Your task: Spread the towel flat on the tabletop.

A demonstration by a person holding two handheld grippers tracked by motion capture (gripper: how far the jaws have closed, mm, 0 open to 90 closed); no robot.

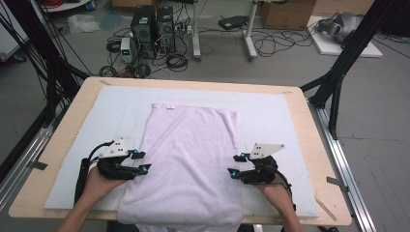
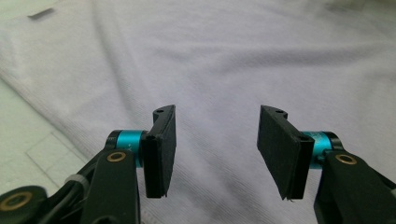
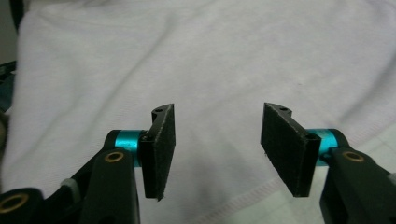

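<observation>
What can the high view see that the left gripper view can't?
High view alone: the whole table, the white mat, both hands, the right gripper, and computers on the floor behind. Left gripper view alone: the left gripper close up, jaws apart with nothing between them, and the cloth's ribbed weave. Both: the pale cloth and the left gripper at its edge.

Pale lilac garment (image 1: 186, 159); white mat (image 1: 270, 116); black claws, teal accents.
</observation>
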